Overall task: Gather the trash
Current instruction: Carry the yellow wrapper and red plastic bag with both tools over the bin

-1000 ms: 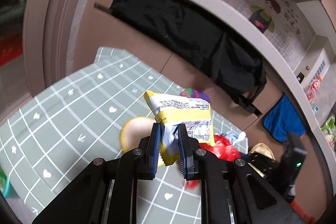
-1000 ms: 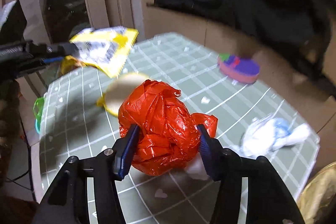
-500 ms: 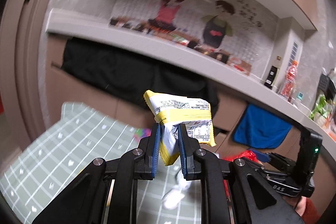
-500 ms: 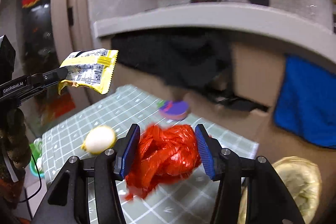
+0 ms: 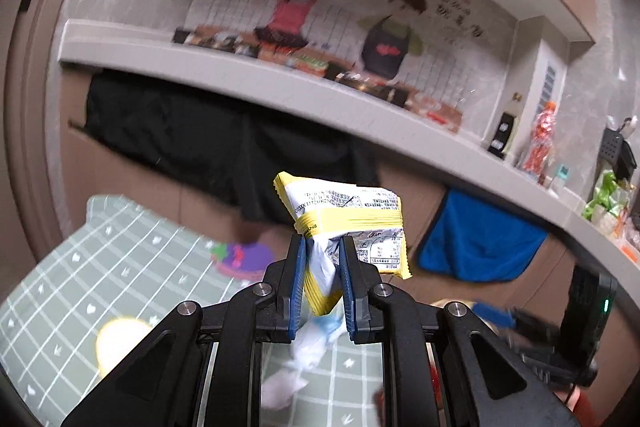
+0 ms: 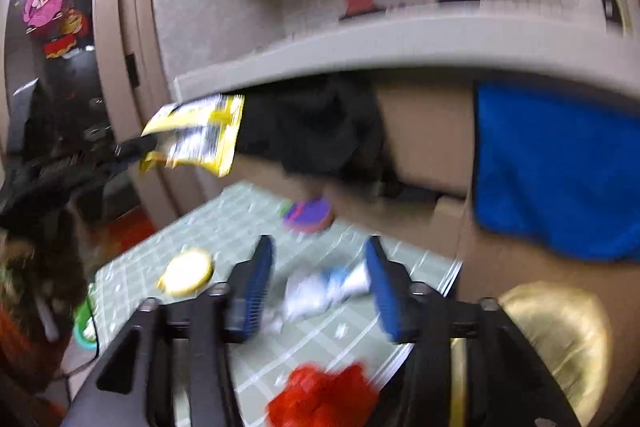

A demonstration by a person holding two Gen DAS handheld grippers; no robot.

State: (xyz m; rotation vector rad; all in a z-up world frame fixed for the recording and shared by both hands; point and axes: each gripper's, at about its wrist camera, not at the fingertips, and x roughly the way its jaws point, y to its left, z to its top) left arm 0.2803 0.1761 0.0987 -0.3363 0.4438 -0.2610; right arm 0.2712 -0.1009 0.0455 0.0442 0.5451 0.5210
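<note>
The left tool is clenching a yellow and white snack wrapper by its lower edge, holding it up above the green checked worktop. The right tool is opening, its blue pads standing wide with nothing between them. The red plastic bag is sitting low in the right wrist view, probably dropping toward the worktop, though blur is hiding contact. A crumpled white and blue wrapper is lying on the worktop beyond

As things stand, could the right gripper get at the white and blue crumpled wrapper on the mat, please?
Probably yes: the right gripper is empty, its jaws opening, and the white and blue wrapper lies on the mat straight ahead, with nothing between.
</note>
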